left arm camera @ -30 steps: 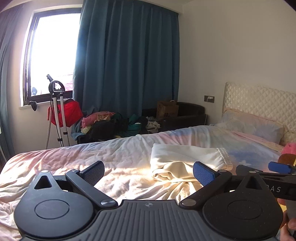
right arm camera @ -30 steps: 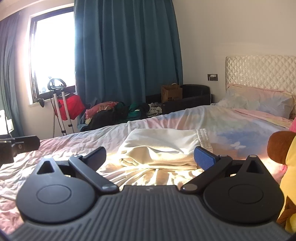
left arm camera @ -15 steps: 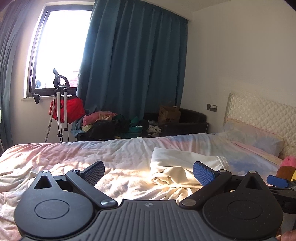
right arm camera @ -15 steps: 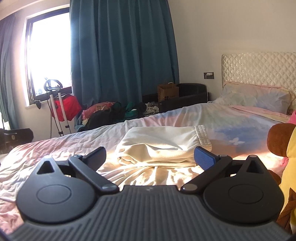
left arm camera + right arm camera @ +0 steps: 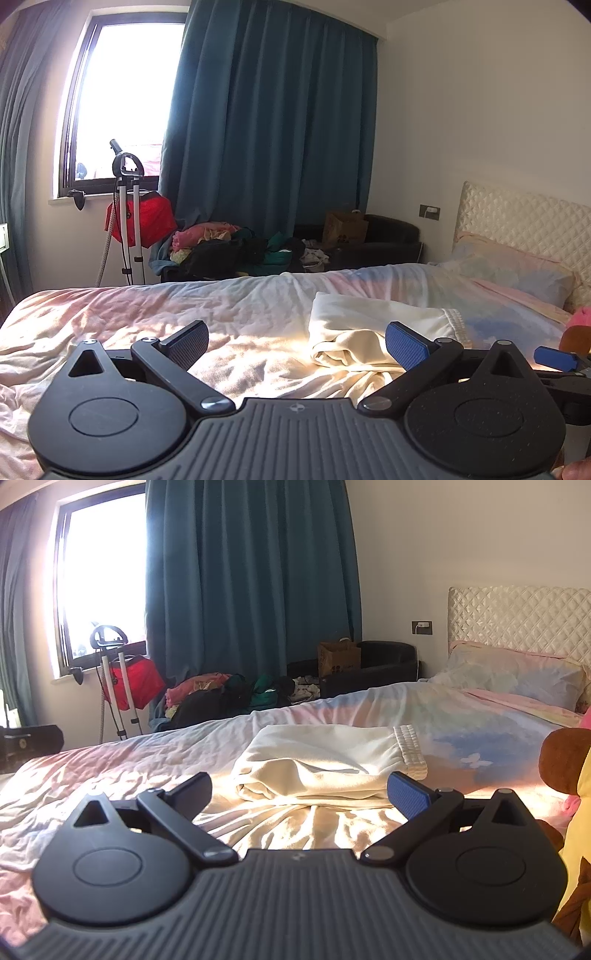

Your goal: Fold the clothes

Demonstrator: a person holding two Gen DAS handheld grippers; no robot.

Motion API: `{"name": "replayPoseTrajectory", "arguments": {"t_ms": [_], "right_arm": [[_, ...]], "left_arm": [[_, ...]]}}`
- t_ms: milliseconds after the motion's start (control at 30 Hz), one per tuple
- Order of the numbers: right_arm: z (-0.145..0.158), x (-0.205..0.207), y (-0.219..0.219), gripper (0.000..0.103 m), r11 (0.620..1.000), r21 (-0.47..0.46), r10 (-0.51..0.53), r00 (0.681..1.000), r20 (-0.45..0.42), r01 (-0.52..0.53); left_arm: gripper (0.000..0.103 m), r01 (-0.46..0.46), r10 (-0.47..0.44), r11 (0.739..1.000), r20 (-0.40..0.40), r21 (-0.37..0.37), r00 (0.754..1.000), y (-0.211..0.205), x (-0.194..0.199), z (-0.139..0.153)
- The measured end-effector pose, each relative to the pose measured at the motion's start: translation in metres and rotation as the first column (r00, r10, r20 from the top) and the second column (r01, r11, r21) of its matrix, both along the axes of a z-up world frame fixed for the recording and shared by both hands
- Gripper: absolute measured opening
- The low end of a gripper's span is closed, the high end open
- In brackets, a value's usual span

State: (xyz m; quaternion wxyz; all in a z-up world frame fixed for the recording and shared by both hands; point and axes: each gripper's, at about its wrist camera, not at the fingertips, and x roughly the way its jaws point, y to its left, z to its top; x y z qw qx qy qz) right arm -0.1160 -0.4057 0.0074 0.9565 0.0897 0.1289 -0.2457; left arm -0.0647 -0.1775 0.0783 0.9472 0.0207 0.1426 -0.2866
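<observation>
A folded cream garment with an elastic waistband lies on the pastel bed sheet; it also shows in the right wrist view, waistband at its right end. My left gripper is open and empty, held above the bed short of the garment. My right gripper is open and empty, just in front of the garment's near fold. A blue fingertip of the right gripper shows at the right edge of the left wrist view.
A pillow and quilted headboard are at the right. A brown and yellow plush toy lies at the bed's right edge. Beyond the bed are a clothes pile, a garment steamer, a dark armchair and blue curtains.
Both grippers have drawn back and tilted slightly upward, so the garment sits lower and farther in both views. Jaws stay open. The garment has not moved.
</observation>
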Motion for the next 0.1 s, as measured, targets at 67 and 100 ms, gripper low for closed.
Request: {"name": "replayPoseTrajectory", "arguments": {"t_ms": [67,100], "right_arm": [[-0.0001,-0.0002,0.0007,0.103,1.000,-0.003,0.002,1.000,0.000,-0.002],[-0.0001,-0.0003,0.0010,0.103,1.000,-0.005,0.003,1.000,0.000,-0.003]], "left_arm": [[0.103,0.002,-0.002,1.000,0.003,0.009,1.000,0.0001,-0.0009,-0.0007],[0.103,0.000,0.000,1.000,0.005,0.012,1.000,0.0001,-0.0013,-0.0007]]}}
